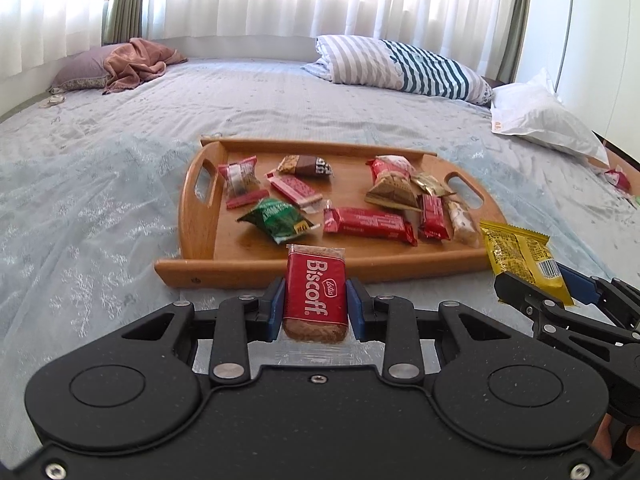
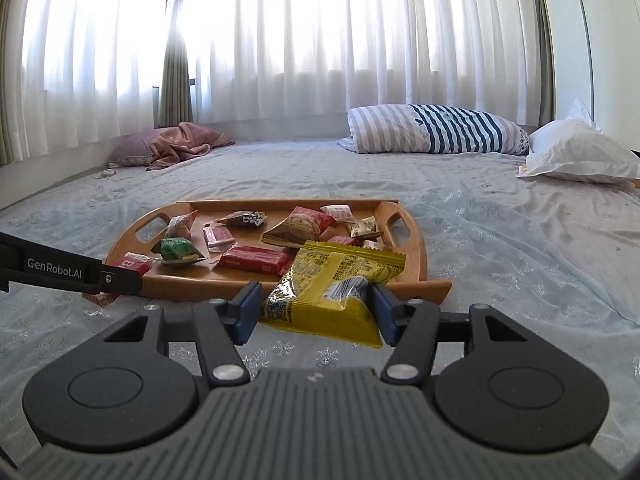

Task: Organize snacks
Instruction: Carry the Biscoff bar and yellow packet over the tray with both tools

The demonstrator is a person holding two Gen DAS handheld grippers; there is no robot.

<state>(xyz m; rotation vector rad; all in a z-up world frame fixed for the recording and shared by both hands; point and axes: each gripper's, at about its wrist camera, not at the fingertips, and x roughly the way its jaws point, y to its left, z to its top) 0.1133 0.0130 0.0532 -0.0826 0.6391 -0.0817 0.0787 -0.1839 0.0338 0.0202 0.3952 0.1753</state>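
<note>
A red Biscoff biscuit packet (image 1: 315, 300) was held upright in the left hand-held gripper (image 1: 316, 306), whose blue pads were closed narrowly on its two sides, just in front of the near rim of the wooden tray (image 1: 248, 270). A yellow snack bag (image 2: 332, 288) was caught between the pads of the right hand-held gripper (image 2: 316, 308), the jaws standing about half open around the crumpled foil; it hung near the tray's near right corner, clear of the bed (image 2: 520, 240). On the tray a long red bar (image 1: 370, 225), a green packet (image 1: 276, 220), a tan wedge-shaped packet (image 1: 394, 192) and several smaller wrappers were scattered. The step in hand was judged to be the carrying of two collected snacks toward the tray. The next move would call for each packet to be brought over the near rim, lowered onto bare wood and released without the others being disturbed.
</note>
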